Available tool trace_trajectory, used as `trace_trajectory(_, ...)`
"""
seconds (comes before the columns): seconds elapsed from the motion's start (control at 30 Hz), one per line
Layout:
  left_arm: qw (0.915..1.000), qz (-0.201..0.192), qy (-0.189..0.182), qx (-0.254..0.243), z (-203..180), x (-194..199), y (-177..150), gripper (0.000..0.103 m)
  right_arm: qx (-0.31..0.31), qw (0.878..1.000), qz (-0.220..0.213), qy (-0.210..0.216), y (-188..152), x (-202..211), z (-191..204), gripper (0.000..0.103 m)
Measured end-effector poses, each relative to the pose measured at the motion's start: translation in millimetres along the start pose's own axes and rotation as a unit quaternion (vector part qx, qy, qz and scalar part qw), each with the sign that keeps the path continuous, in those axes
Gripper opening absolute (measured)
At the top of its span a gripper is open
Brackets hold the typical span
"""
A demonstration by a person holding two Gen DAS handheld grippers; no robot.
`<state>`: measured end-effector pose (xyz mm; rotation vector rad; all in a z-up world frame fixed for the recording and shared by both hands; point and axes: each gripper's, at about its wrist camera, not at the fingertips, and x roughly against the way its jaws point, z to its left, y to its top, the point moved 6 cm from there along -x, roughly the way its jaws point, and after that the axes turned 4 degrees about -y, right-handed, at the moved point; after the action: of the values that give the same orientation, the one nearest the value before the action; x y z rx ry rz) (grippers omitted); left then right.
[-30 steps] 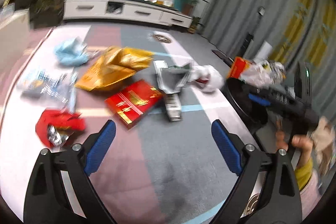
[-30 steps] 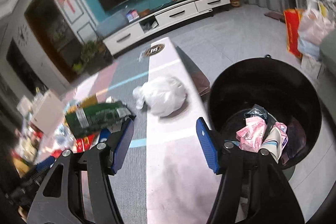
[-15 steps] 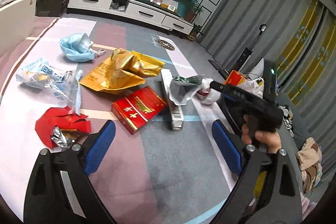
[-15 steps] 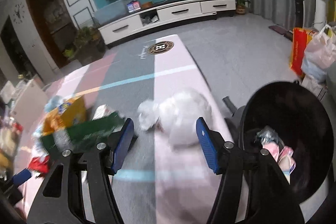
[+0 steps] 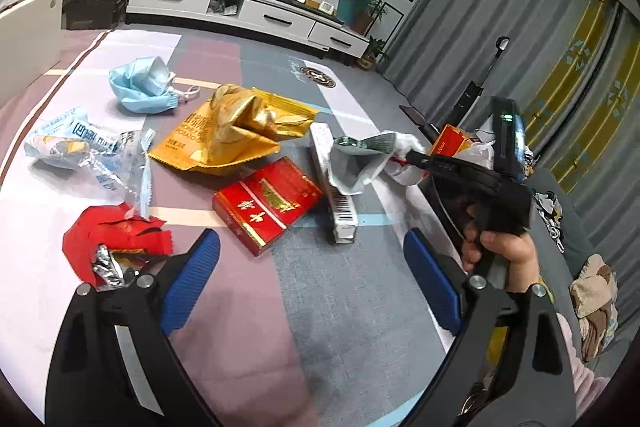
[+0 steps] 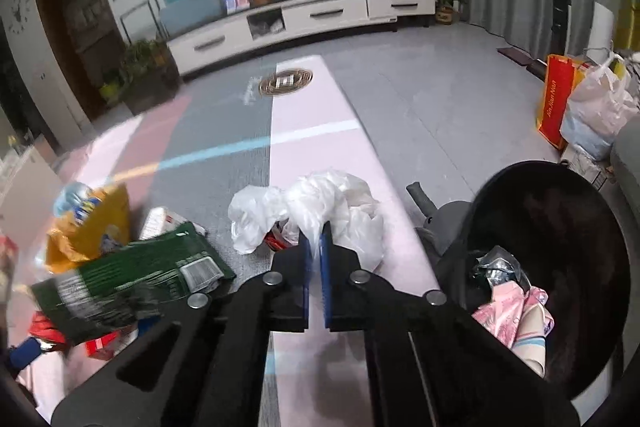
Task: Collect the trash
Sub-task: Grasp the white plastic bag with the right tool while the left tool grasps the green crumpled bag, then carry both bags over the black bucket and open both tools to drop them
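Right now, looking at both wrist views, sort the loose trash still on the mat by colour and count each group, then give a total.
Red: 2, box and torn wrapper
Yellow: 1, chip bag
Blue: 2, face mask and clear packet
Green: 1, foil pouch
White: 2, long carton and plastic bag
Total: 8

"POTATO" can be made out in dark print on the crumpled yellow chip bag [image 5: 236, 131]. Just beside that bag, the red carton [image 5: 268, 205] carries gold Chinese characters too blurred to make out, and the white box [image 5: 334, 183] on the carton's far side shows a barcode without legible digits. Lettering on the orange shopping bag [image 6: 554, 103] is unreadable.
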<state>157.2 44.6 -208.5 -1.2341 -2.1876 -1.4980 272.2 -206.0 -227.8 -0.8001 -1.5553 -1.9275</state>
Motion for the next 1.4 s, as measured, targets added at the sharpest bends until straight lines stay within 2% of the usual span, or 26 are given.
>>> trace_trajectory(0.13, 0.9999, -0.006, -0.012, -0.006, -13.0, -5.1, 3.1, 0.093, -0.041, 0.998, -0.029, 0.043, -2.4, 51.6, -17.6, 0.006)
trace_trajectory(0.3, 0.9995, -0.002, -0.007, -0.029, -35.4, -30.1, 13.5, 0.093, -0.041, 0.995, -0.059, 0.068, -12.7, 99.2, -24.6, 0.006)
trace_trajectory(0.47, 0.9981, 0.005, 0.035, -0.050, -45.5, -65.7, 33.0, 0.093, -0.033, 0.994, -0.064, 0.087, -17.7, 107.0, -32.2, 0.006)
trace_trajectory(0.53, 0.9977, 0.009, 0.051, -0.044, -44.2, -79.2, 40.4, 0.093, -0.041, 0.993, -0.061, 0.088, -16.5, 104.8, -39.0, 0.006)
trace_trajectory(0.63, 0.9983, 0.007, 0.053, -0.024, -41.1, -90.8, 50.3, 0.092, -0.047, 0.993, -0.057, 0.089, -16.2, 104.2, -43.8, 0.006)
trace_trajectory(0.67, 0.9984, 0.006, 0.054, -0.018, -39.5, -93.6, 52.7, 0.088, -0.046, 0.993, -0.056, 0.088, -15.2, 104.6, -43.6, 0.006)
trace_trajectory(0.7, 0.9985, 0.008, 0.053, -0.013, -38.2, -96.3, 53.7, 0.071, -0.045, 0.994, -0.056, 0.087, -14.5, 104.4, -44.2, 0.006)
trace_trajectory(0.77, 0.9980, 0.016, 0.060, -0.011, -34.6, -101.0, 52.2, 0.047, -0.046, 0.993, -0.055, 0.088, -14.2, 104.4, -45.3, 0.006)
trace_trajectory(0.9, 0.9980, 0.009, 0.063, -0.003, -28.4, -96.5, 50.4, 0.030, -0.053, 0.993, -0.051, 0.090, -14.0, 103.9, -47.6, 0.007)
trace_trajectory(1.1, 0.9982, -0.009, 0.058, -0.009, -33.5, -74.7, 46.6, 0.020, -0.056, 0.993, -0.055, 0.093, -14.2, 105.0, -48.0, 0.007)
trace_trajectory(1.27, 0.9986, -0.032, 0.039, -0.016, -50.6, -45.1, 50.2, 0.019, -0.062, 0.991, -0.065, 0.104, -12.8, 112.3, -50.0, 0.007)
trace_trajectory(1.4, 0.9987, -0.035, 0.020, -0.032, -75.3, -35.0, 54.6, 0.019, -0.071, 0.989, -0.076, 0.107, -10.5, 120.1, -56.6, 0.007)
